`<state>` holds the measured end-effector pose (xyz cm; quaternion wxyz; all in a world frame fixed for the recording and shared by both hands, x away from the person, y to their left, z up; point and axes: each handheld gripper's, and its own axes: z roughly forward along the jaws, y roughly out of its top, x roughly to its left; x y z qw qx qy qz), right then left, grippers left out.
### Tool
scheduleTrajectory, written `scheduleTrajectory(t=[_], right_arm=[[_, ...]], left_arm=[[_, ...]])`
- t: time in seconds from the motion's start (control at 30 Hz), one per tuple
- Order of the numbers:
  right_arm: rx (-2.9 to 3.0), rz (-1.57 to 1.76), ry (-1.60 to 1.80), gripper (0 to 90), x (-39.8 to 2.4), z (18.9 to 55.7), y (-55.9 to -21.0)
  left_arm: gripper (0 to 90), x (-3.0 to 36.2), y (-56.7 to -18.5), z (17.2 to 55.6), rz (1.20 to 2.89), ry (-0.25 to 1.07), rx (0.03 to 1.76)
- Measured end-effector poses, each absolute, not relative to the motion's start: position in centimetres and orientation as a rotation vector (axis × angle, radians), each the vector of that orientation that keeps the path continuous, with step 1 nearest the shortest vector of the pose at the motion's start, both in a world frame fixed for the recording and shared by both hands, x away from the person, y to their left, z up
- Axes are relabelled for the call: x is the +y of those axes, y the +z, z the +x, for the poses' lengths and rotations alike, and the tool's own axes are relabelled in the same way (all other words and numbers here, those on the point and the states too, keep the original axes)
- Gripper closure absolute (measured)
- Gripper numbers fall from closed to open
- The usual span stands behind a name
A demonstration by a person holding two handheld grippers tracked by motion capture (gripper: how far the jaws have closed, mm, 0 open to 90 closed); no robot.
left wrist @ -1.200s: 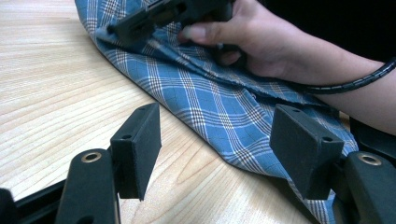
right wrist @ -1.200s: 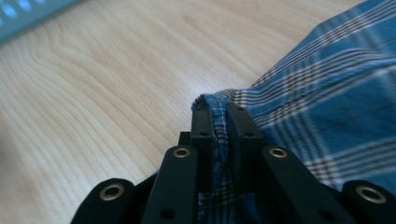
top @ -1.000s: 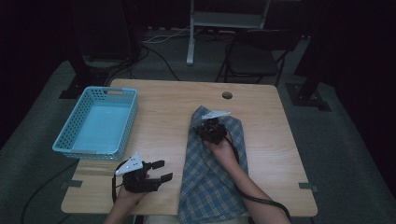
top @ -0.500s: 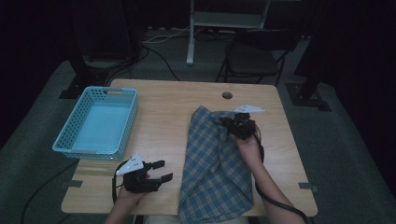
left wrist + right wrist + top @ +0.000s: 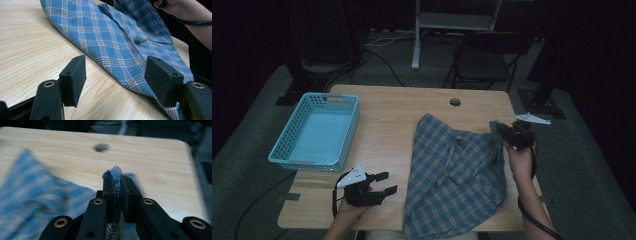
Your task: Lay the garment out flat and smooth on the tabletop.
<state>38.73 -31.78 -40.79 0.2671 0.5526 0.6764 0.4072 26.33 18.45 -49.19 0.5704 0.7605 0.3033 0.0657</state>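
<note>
Carried from mid-table out toward the table's right edge: right gripper, jaws pinched on a fold of the plaid cloth. Dragged along with it, that corner; cloth now spread wider, reaching nearly to that same edge, flatter than before.

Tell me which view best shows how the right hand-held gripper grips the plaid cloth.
The right gripper view: the right hand-held gripper has its jaws shut on a bunched fold of the plaid cloth. The high view shows the whole spread cloth, the grip tiny. The left gripper view shows cloth but not the pinch.
</note>
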Motion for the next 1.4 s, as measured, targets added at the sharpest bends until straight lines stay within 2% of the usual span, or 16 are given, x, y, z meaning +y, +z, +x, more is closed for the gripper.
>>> scheduleTrajectory(t=[0.27, 0.5, 0.57, 0.73, 0.93, 1.0, 1.4], right_arm=[[1.698, 1.718, 0.936, 81.2, -38.2, 38.7, -44.4], [1.622, 1.846, 0.847, 78.5, -41.7, 37.5, -47.2], [1.595, 1.87, 0.841, 71.3, -42.4, 37.1, -47.5], [1.551, 1.882, 0.888, 43.9, -42.7, 35.5, -47.8], [1.602, 1.824, 0.976, 25.8, -41.0, 33.4, -47.9], [1.651, 1.781, 1.008, 15.4, -40.2, 32.8, -48.0], [1.735, 1.6, 1.029, 14.8, -36.8, 29.2, -49.0]], left_arm=[[34.7, 18.4, -49.2, 26.4, 1.796, 0.159, 0.711], [34.7, 18.3, -49.1, 26.5, 1.81, 0.173, 0.708], [34.8, 18.2, -49.1, 26.5, 1.816, 0.177, 0.708], [34.8, 18.1, -49.1, 26.8, 1.826, 0.181, 0.721], [34.7, 17.9, -49.1, 27.0, 1.837, 0.178, 0.719], [34.7, 17.7, -49.1, 27.0, 1.843, 0.18, 0.72], [29.8, 16.7, -47.6, 28.3, 1.842, 0.191, 0.756]])
